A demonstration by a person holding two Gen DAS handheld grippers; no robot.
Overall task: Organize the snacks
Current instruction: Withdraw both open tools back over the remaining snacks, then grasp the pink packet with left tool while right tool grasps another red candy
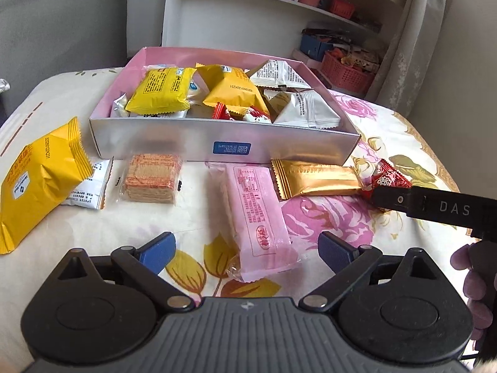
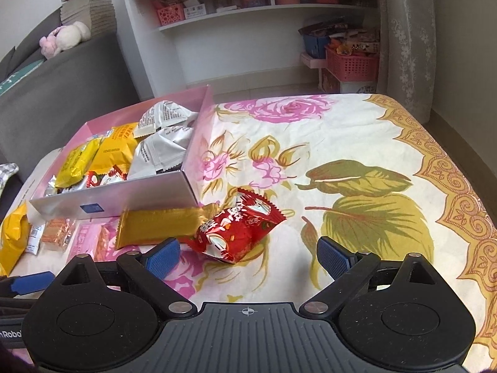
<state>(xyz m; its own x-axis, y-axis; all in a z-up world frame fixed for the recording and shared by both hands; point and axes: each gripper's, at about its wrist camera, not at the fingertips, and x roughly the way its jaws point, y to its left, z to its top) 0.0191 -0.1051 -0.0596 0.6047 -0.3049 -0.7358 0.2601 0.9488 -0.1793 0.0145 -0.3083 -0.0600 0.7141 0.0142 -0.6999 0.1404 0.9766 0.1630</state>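
A silver box with a pink inside stands on the flowered cloth and holds several yellow, white and red snack packets. Loose in front of it lie a yellow packet, a white packet, a clear pack of wafers, a pink wafer packet, a gold bar and a red packet. My left gripper is open, its jaws astride the near end of the pink packet without pressing it. My right gripper is open just short of the red packet.
The flowered cloth stretches bare to the right of the box. A grey sofa runs along the left, and a white shelf with pink baskets stands behind. A person's fingers show at the right edge.
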